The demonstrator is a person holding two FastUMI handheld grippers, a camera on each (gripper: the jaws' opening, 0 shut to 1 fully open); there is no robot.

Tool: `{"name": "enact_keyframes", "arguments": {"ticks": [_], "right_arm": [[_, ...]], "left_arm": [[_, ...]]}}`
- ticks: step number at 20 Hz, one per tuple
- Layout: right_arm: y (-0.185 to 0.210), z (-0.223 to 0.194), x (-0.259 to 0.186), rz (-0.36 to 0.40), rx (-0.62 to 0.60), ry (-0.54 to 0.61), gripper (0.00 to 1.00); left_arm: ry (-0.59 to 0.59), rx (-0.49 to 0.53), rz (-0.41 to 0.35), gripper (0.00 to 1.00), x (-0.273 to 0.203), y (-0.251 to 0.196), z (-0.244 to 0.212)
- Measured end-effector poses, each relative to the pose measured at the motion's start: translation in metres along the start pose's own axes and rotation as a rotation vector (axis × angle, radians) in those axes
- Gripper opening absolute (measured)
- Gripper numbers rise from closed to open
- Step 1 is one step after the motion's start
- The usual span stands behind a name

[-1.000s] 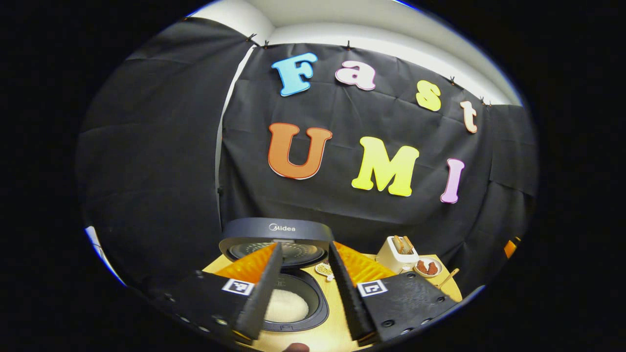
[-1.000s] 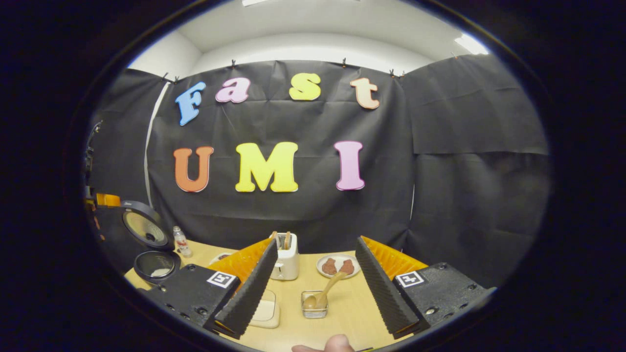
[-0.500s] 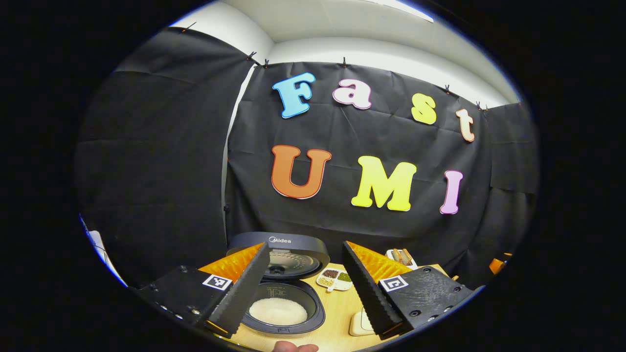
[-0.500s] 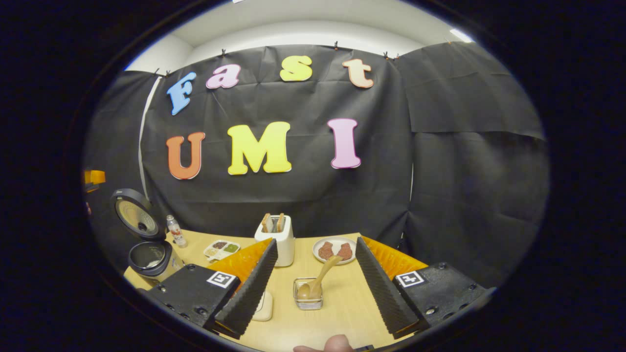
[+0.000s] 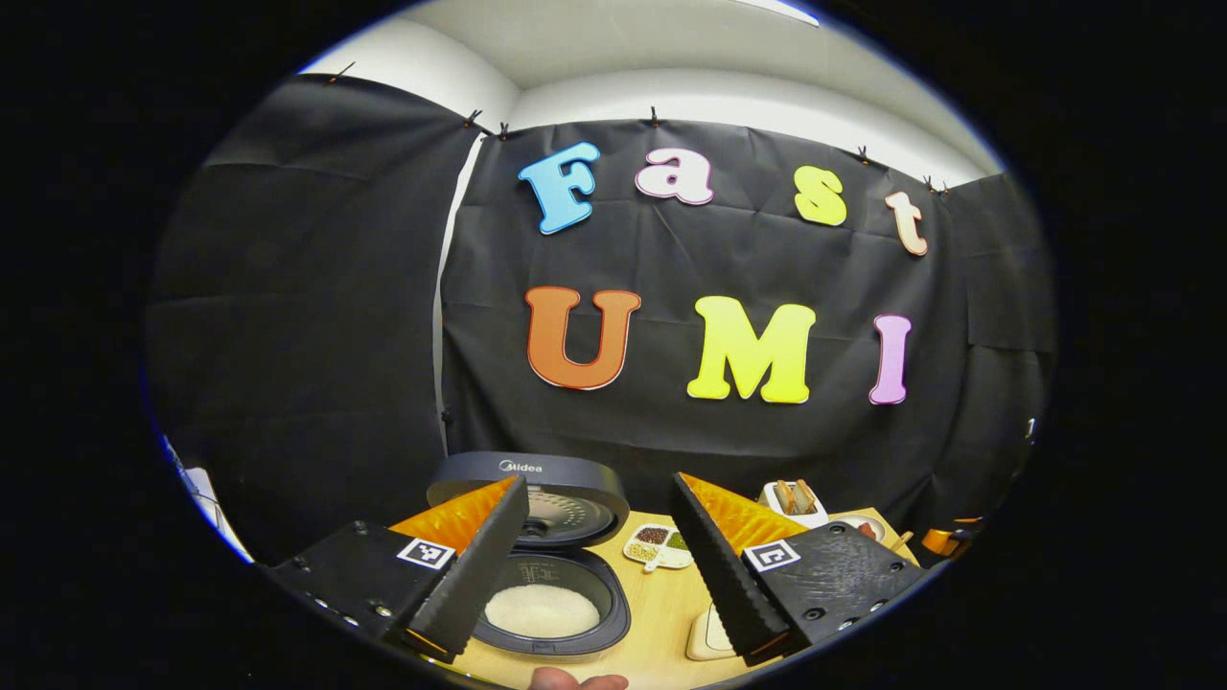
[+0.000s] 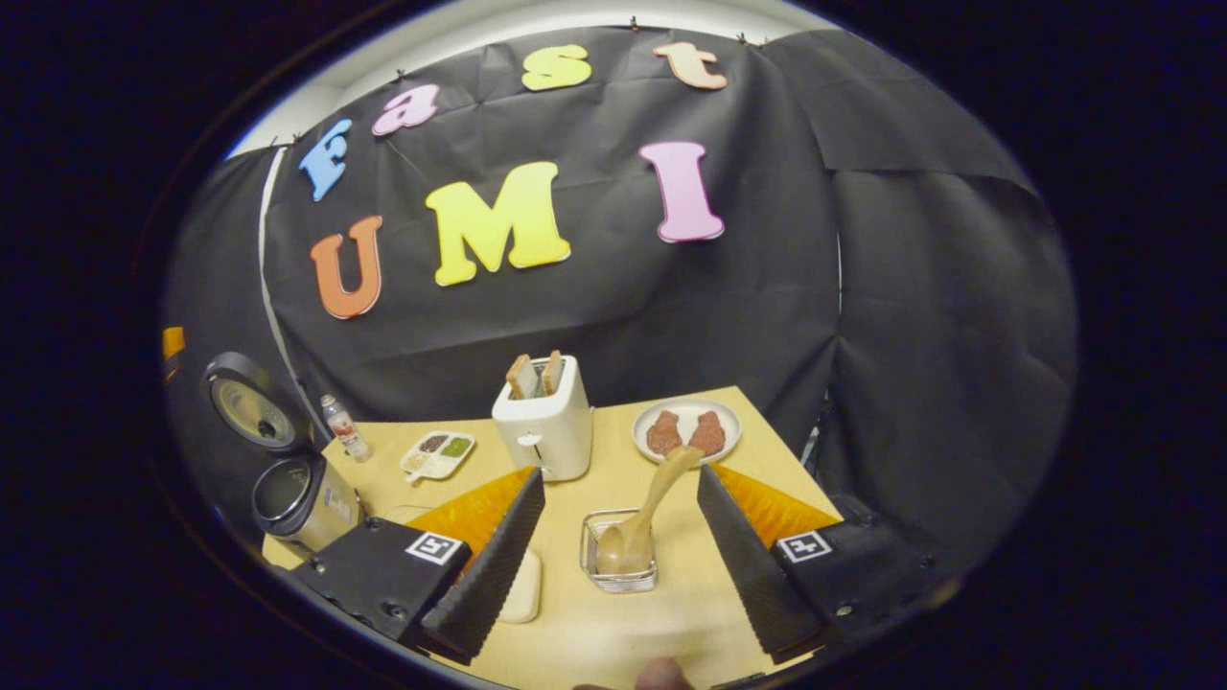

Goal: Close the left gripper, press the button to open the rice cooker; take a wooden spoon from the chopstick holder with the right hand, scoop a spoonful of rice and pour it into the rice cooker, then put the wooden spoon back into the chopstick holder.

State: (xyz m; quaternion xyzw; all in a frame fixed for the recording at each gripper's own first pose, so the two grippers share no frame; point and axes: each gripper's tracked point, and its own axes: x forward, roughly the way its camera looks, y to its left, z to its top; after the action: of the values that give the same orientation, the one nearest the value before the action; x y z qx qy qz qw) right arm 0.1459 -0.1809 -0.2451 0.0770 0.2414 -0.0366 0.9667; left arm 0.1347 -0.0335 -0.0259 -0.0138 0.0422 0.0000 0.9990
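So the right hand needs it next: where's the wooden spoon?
Right gripper view: wooden spoon stands in the wire holder between the open jaws, before the toaster and plate.

A staged kitchen booth: black cloth walls surround a wooden surface (image 6: 719,594) carrying a toaster (image 6: 544,431) and rice cooker (image 5: 551,585).

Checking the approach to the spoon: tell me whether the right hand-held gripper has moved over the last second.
Yes. The right hand-held gripper has risen and tipped downward: the toaster and wire holder sit higher in its view.
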Motion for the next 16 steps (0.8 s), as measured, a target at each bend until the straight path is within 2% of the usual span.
{"name": "enact_keyframes", "arguments": {"ticks": [4, 5, 6, 7, 10, 11, 12, 13, 15, 16], "right_arm": [[-0.015, -0.032, 0.06, 0.024, 0.056, 0.114, 0.99], [-0.018, -0.039, 0.072, 0.022, 0.066, 0.14, 0.89], [-0.022, -0.046, 0.082, 0.024, 0.075, 0.162, 0.95], [-0.024, -0.052, 0.092, 0.03, 0.08, 0.182, 0.86], [-0.026, -0.065, 0.114, 0.062, 0.097, 0.23, 0.77], [-0.028, -0.067, 0.121, 0.068, 0.104, 0.241, 0.79], [-0.027, -0.07, 0.128, 0.081, 0.107, 0.254, 0.66], [-0.026, -0.073, 0.135, 0.097, 0.102, 0.267, 0.66], [-0.024, -0.074, 0.141, 0.126, 0.096, 0.284, 0.6], [-0.024, -0.073, 0.143, 0.134, 0.099, 0.288, 0.48]], "left_arm": [[0.03, 0.014, 0.007, 0.94, 0.014, -0.02, -0.01], [0.034, 0.017, 0.008, 0.95, 0.017, -0.026, -0.012], [0.042, 0.021, 0.011, 0.95, 0.021, -0.028, -0.015], [0.054, 0.023, 0.017, 0.94, 0.024, -0.03, -0.018], [0.079, 0.03, 0.04, 0.94, 0.03, -0.041, -0.026], [0.083, 0.035, 0.046, 0.94, 0.031, -0.045, -0.028], [0.088, 0.04, 0.049, 0.94, 0.031, -0.048, -0.032], [0.095, 0.048, 0.052, 0.94, 0.03, -0.051, -0.035], [0.111, 0.063, 0.057, 0.95, 0.028, -0.054, -0.04], [0.113, 0.067, 0.057, 0.95, 0.026, -0.056, -0.04]]}}
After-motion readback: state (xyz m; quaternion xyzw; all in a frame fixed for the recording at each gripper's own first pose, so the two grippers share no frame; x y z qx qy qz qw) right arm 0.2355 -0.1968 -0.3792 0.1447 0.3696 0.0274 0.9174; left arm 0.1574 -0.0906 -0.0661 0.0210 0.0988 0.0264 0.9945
